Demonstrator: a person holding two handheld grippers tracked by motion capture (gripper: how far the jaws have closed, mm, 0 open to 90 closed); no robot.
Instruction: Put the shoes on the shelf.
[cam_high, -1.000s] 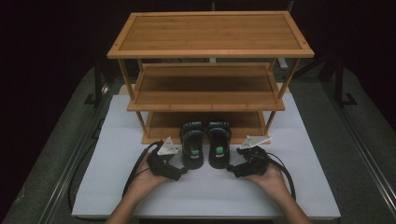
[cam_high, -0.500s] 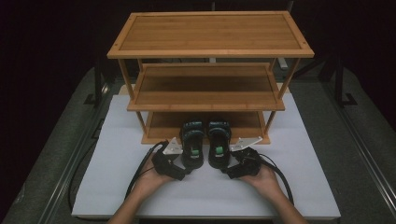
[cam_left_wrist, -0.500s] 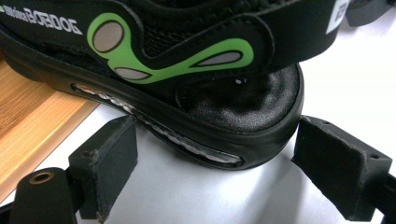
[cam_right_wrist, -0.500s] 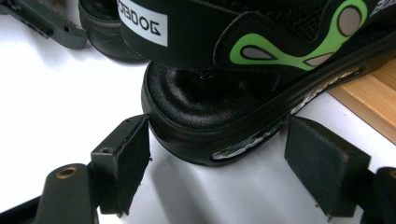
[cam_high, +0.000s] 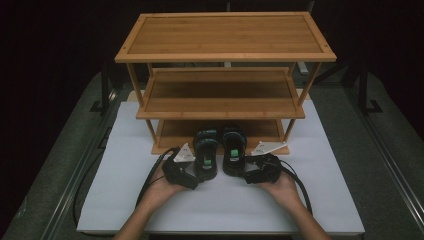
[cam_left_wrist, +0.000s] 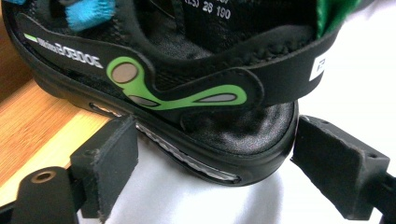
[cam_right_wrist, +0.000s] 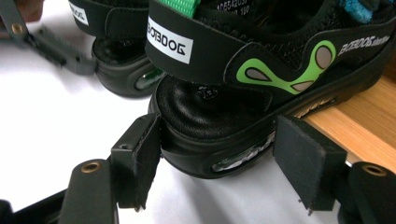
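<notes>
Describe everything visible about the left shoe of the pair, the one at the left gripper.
The left shoe is a black mesh sandal-type sneaker with green side trim, a green pull tab, blue lace loops and a clear window in its thick sole. It stands upright beside the right shoe, toe resting on the wooden rack's bottom shelf, heel out on the white mat. The left gripper has its jaws open either side of the heel; contact is unclear.

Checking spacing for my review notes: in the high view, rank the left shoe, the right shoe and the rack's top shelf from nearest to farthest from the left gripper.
1. Left shoe, right beside the left gripper.
2. Right shoe, one shoe farther right.
3. Top shelf, high at the back.
</notes>
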